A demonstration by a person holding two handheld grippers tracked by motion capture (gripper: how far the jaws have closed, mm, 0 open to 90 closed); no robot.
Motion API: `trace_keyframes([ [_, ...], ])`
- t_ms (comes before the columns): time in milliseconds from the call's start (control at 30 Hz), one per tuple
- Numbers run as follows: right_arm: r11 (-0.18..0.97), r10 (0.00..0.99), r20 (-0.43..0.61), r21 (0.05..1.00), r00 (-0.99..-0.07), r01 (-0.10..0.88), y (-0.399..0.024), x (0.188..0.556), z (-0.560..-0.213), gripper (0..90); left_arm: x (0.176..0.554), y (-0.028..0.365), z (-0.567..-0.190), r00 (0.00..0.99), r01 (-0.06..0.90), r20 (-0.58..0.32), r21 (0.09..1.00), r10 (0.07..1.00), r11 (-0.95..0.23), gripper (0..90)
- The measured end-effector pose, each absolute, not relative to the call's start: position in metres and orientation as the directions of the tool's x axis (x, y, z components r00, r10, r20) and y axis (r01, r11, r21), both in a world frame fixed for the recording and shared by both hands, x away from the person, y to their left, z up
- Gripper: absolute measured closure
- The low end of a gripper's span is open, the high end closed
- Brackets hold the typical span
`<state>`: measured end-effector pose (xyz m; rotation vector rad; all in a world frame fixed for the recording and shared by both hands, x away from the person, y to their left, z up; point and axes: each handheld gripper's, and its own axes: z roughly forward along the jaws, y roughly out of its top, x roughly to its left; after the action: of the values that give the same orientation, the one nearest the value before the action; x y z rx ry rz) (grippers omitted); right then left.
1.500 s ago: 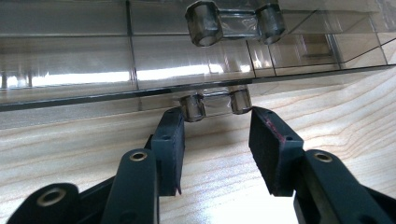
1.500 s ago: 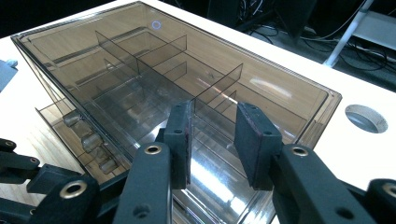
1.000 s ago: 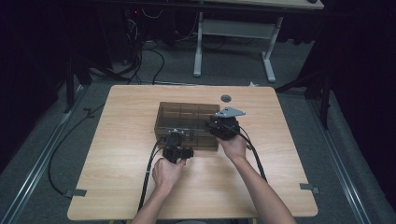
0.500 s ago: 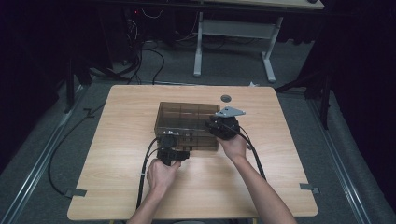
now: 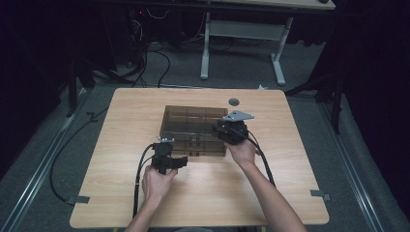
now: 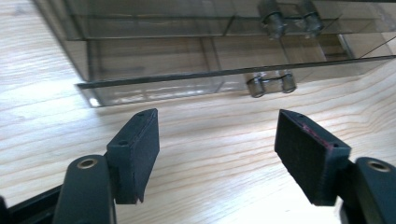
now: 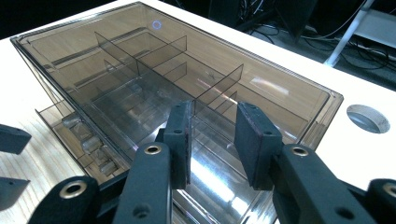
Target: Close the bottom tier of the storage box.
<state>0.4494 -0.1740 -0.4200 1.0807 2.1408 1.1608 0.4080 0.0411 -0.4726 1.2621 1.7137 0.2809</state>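
A smoky see-through drawer box stands in the middle of the wooden table. Its lowest drawer sticks out a little at the front, with a clear two-knob handle; a second such handle sits higher up. My left gripper hovers just off the box's near left front, facing that drawer. Its jaws have just been opening and stand wide, with bare table between its pads. My right gripper rests on the box's lid at the near right corner, jaws apart with nothing between them.
A round cable hole lies in the table behind the box. Cables trail from both grippers toward the near edge. Bare wood lies left, right and in front of the box. The floor beyond holds desk legs and loose cables.
My left gripper has drawn back from the box front, toward the near edge and to the left, and its jaws have opened. The right gripper has stayed on the lid.
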Motion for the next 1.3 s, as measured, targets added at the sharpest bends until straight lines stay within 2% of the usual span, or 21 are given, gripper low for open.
trace_keyframes([
  [467,0.313,0.813,-0.015,0.854,-0.582,0.415,-0.178,0.451,-0.421,63.2,0.404,0.066,-0.472,0.078,0.578,-0.513,0.722,0.855,0.381,29.7],
  [533,0.309,0.814,-0.010,0.853,-0.580,0.420,-0.178,0.451,-0.421,61.1,0.405,0.071,-0.471,0.086,0.605,-0.502,0.713,0.861,0.355,34.2],
  [667,0.299,0.818,0.001,0.853,-0.575,0.427,-0.179,0.450,-0.420,59.0,0.404,0.084,-0.469,0.121,0.590,-0.541,0.713,0.832,0.378,34.3],
  [767,0.292,0.820,0.014,0.850,-0.572,0.439,-0.181,0.449,-0.419,57.3,0.405,0.091,-0.468,0.148,0.571,-0.532,0.734,0.834,0.368,33.5],
  [1133,0.299,0.824,0.006,0.845,-0.567,0.443,-0.193,0.428,-0.405,60.1,0.404,0.101,-0.471,0.223,0.539,-0.470,0.789,0.854,0.294,36.6],
  [1300,0.289,0.837,0.015,0.837,-0.546,0.465,-0.201,0.418,-0.409,61.6,0.404,0.100,-0.474,0.244,0.533,-0.456,0.801,0.856,0.275,38.8],
])
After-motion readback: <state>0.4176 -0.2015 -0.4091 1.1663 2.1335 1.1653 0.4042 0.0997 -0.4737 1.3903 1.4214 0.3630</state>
